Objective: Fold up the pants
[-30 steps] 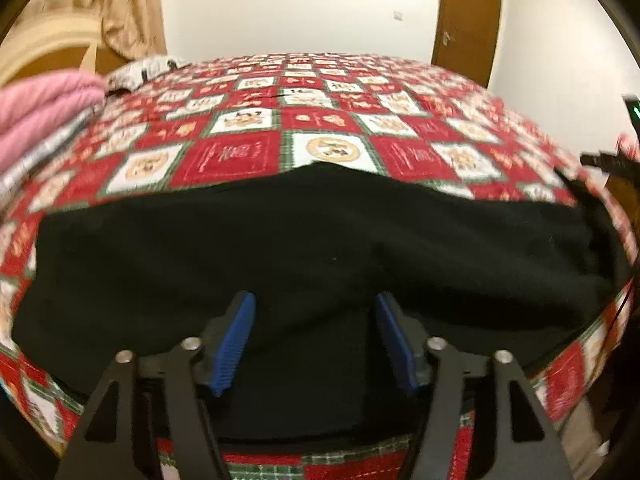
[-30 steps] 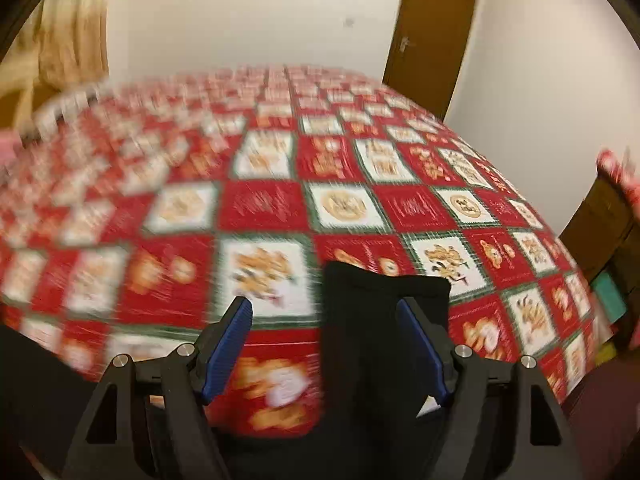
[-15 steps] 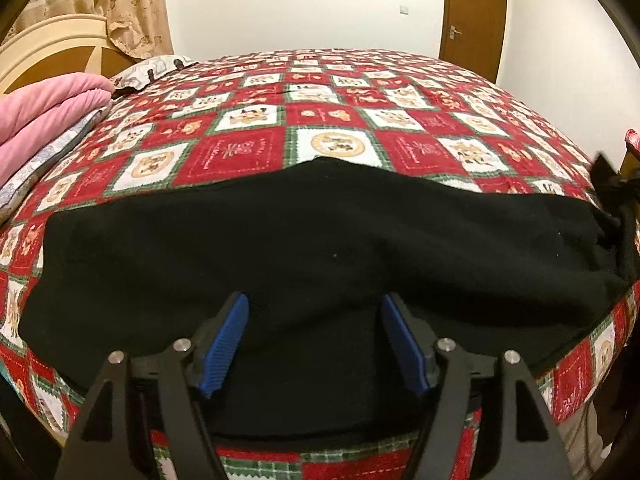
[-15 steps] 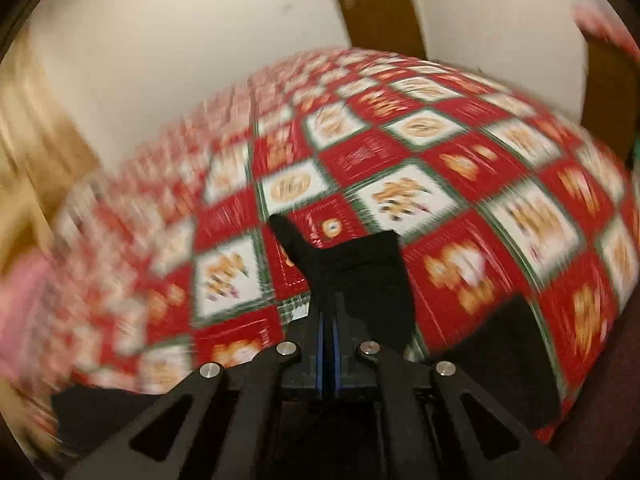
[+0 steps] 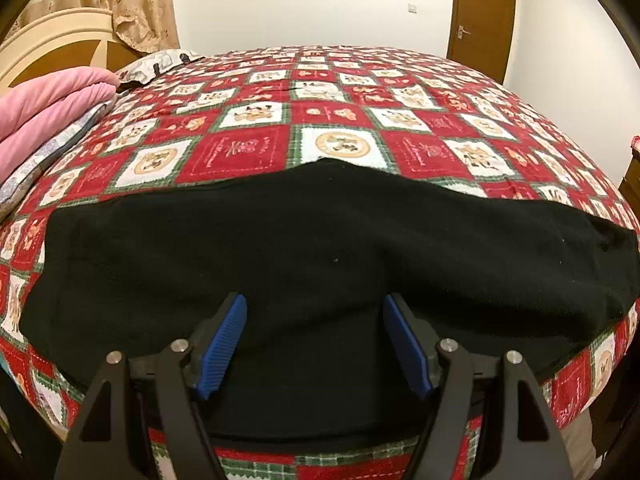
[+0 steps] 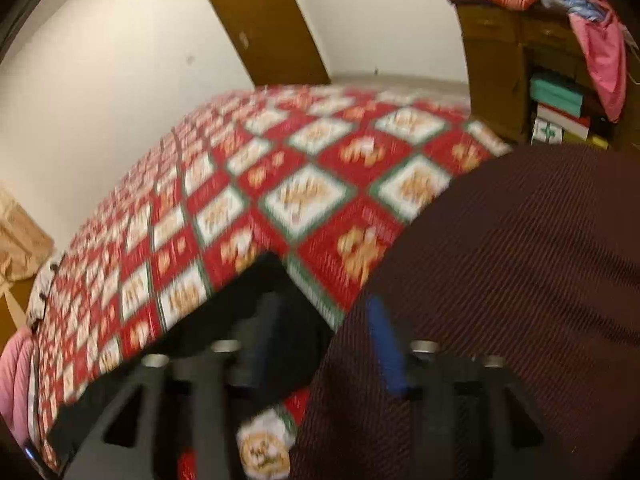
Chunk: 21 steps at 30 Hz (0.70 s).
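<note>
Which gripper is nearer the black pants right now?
Left. The left gripper hangs open right over the middle of the black pants. The right gripper, jaws just opened with nothing between, sits at the pants' edge, partly over a dark ribbed fabric.

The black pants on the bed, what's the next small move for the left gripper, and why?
Probably lower the left gripper and close on the near edge of the black pants. Its jaws stand open over the cloth, pinching nothing, and the pants lie spread flat across the quilt. The right gripper is blurred and holds nothing.
</note>
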Each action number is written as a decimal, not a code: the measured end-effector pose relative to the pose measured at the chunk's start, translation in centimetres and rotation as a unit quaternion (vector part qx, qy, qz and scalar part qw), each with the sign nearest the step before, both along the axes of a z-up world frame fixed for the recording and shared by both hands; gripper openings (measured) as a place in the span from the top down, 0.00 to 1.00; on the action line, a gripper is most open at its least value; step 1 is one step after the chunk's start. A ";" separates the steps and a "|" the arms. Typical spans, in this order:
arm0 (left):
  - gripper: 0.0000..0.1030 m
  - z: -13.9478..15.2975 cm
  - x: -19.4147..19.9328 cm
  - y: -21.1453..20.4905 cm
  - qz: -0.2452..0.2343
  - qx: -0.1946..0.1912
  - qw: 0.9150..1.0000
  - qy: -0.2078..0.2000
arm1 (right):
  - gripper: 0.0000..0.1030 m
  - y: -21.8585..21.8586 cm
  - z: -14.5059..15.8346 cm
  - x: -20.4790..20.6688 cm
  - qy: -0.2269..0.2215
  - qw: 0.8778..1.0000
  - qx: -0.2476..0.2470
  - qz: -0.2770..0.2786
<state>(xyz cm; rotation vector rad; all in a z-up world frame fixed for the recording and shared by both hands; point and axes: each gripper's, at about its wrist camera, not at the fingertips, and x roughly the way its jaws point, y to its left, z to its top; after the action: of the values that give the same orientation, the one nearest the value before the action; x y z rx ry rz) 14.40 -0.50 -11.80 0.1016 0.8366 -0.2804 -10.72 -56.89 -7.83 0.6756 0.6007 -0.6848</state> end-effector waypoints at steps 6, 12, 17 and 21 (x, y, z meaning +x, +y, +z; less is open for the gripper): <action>0.28 1.1 -1.0 0.2 0.019 -0.023 0.999 -0.011 | 0.33 -1.3 -0.2 4.5 0.011 0.996 -0.012 0.084; 0.28 2.0 -2.1 -1.7 0.004 -0.005 0.999 -0.033 | 0.33 -0.8 -3.0 11.4 0.120 0.979 -0.071 0.147; 0.28 1.2 -1.9 -2.9 -0.002 0.002 1.000 -0.016 | 0.32 -2.0 -6.0 15.1 0.154 0.969 0.000 0.191; 0.26 0.0 -1.9 -3.3 0.009 0.004 1.000 -0.008 | 0.86 -1.1 -5.1 14.4 0.136 0.965 -0.012 0.225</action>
<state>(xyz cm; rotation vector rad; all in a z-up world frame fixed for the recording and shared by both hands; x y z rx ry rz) 12.51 -3.77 -11.82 0.1040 0.8222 -0.2589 3.64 -57.94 -12.91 0.3998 0.9627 -0.3581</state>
